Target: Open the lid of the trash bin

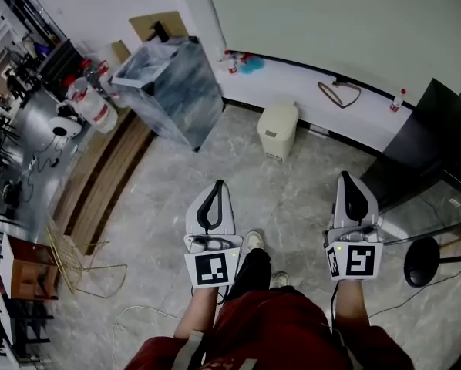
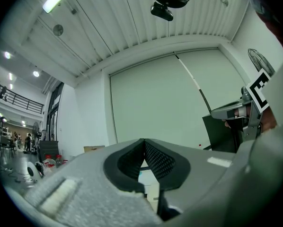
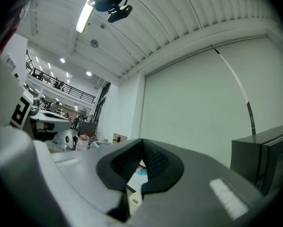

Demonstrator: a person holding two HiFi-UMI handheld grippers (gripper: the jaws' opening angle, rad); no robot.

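A small cream trash bin (image 1: 279, 130) with its lid down stands on the grey floor by the far wall, ahead of both hands. My left gripper (image 1: 219, 183) is held level at lower centre, pointing toward the bin and well short of it, jaws shut on nothing. My right gripper (image 1: 344, 177) is level to the right, also shut and empty. In the left gripper view the left gripper's tips (image 2: 143, 141) meet against the white wall; the right gripper (image 2: 243, 111) shows at that view's right edge. The right gripper's tips (image 3: 142, 141) meet too. Neither gripper view shows the bin.
A large marbled grey box (image 1: 169, 87) lined with plastic stands left of the bin. A dark cabinet (image 1: 425, 149) is at the right, with a round black base (image 1: 421, 260) beside it. A wire rack (image 1: 72, 264) and cluttered shelves lie at left. My shoe (image 1: 253, 241) shows between the grippers.
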